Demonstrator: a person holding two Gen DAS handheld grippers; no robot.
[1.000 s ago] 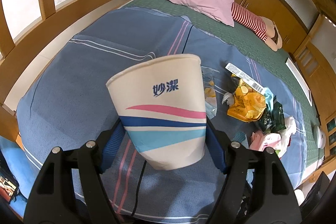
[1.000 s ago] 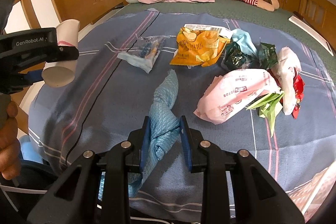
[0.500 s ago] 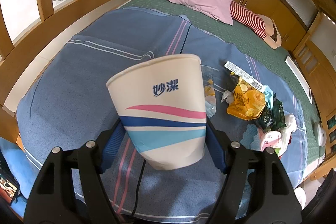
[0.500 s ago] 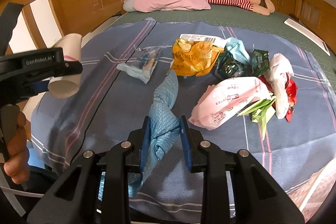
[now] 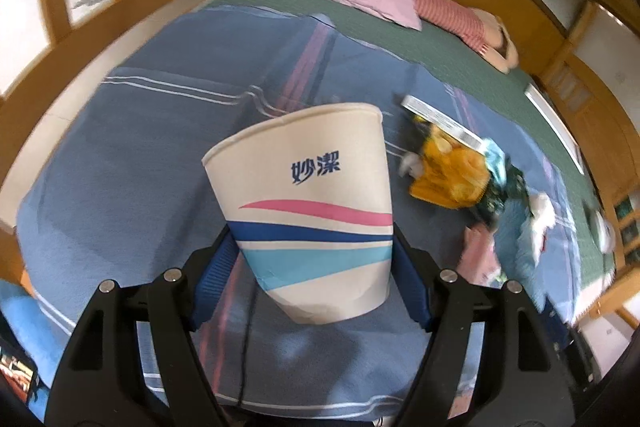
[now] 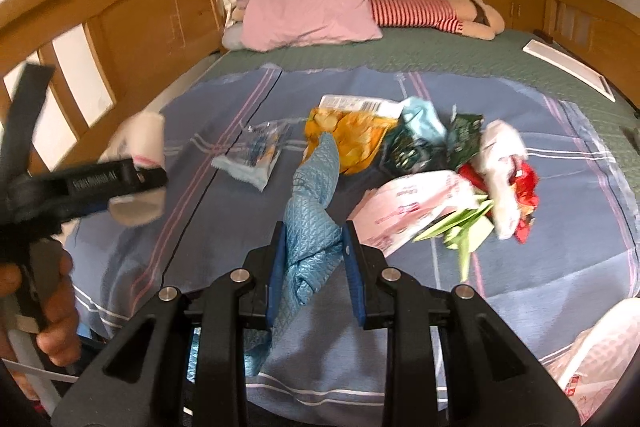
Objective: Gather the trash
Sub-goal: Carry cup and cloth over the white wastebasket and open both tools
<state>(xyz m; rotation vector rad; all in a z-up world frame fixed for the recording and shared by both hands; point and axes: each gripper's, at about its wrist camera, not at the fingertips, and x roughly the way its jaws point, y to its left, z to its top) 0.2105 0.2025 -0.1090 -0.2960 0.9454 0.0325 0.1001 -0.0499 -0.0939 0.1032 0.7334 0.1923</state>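
Above a blue striped bedspread, the left gripper clamps a tilted paper cup near its base, rim pointing away. The cup reads "妙潔" in navy over pink, navy and turquoise bands. The right gripper pinches a crumpled blue quilted cloth, lifted off the cover. An orange snack bag and pink packet lie just beyond.

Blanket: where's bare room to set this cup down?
The blue blanket is bare on its left side, between the bed's wooden frame and the clear wrapper. The right is crowded: orange chip bag, pink packet, red wrappers.
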